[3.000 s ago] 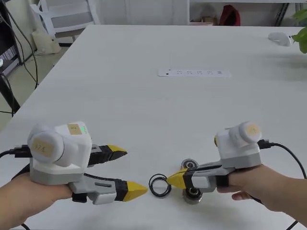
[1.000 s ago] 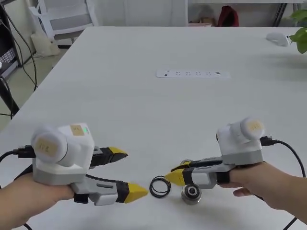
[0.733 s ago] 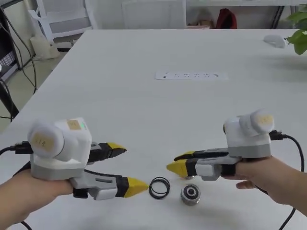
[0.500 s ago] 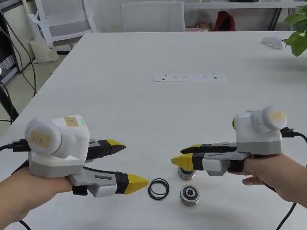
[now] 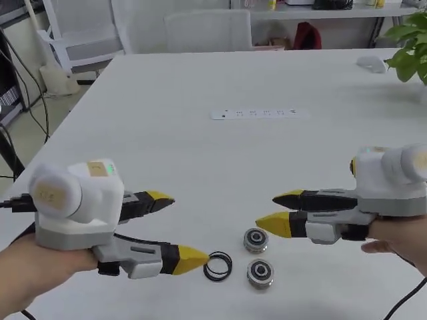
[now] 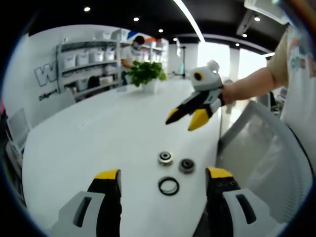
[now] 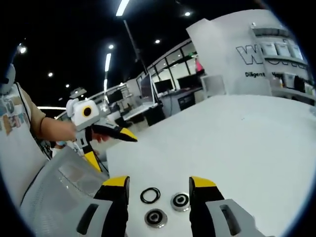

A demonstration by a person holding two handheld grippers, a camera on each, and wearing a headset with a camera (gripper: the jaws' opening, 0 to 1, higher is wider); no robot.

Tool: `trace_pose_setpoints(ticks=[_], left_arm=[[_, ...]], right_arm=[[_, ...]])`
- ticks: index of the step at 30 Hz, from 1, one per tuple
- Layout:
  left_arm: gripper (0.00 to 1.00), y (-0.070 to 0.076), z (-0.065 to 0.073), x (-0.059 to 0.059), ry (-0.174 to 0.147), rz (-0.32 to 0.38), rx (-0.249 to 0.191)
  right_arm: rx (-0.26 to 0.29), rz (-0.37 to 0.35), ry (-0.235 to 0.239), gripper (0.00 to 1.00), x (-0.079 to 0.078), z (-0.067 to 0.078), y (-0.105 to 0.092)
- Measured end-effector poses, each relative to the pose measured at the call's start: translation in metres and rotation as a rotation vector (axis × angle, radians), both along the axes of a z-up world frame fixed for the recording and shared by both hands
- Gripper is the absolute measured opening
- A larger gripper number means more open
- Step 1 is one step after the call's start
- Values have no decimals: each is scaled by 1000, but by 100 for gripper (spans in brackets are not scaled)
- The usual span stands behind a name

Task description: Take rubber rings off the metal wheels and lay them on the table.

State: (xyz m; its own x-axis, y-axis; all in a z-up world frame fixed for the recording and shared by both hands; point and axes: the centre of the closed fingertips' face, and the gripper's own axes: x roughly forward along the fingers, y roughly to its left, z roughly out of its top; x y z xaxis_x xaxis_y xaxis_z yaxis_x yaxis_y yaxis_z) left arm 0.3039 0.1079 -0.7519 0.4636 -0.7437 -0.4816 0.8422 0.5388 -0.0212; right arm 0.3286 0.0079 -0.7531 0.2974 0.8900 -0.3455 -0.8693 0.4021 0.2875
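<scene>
Table (image 5: 200,133) white, power strip (image 5: 260,114) lying mid-surface, chair (image 5: 207,30) beyond; left hand-held gripper (image 5: 183,227) and right hand-held gripper (image 5: 271,210) both gape empty.

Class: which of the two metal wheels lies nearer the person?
The front wheel, lowest in the head view; the back wheel lies just beyond it, toward the power strip.

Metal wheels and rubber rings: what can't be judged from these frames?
- Metal wheels: too small in every view to tell whether a ring is on them.
- Rubber rings: they overlap in the head view, so their count is unclear.
- Right hand-held gripper: rear cut off by the head view's right edge.
</scene>
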Motion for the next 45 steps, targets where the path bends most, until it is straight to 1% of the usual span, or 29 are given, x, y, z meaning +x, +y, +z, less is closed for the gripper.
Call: trace_pose_setpoints(ticks=[7,11,14,16,19,24,33,40,42,45], left_arm=[[72,0,5,-4,-5,7,-10],[72,0,7,-6,-7,14,-11],[73,1,7,-8,-4,23,-16],[73,1,7,-11,-2,29,-18],[73,1,7,-14,0,37,-21],[73,1,7,-18,2,48,-27],[75,5,4,-24,13,74,-36],[77,9,1,-28,16,90,-39],[77,10,0,-30,14,91,-39],[78,10,-1,-32,17,86,-34]], right_arm=[[-34,4,-44,54,-10,4,-12],[-43,3,-56,59,-16,5,-20],[-47,-1,-63,62,-19,5,-26],[-62,-2,-70,65,-22,2,-30],[-77,0,-81,67,-26,0,-36],[-86,1,-77,70,-31,-4,-44],[-127,18,-97,74,-39,-13,-52],[-154,22,-105,76,-44,-20,-56],[-157,22,-105,76,-45,-21,-57],[-145,14,-92,77,-45,-21,-58]])
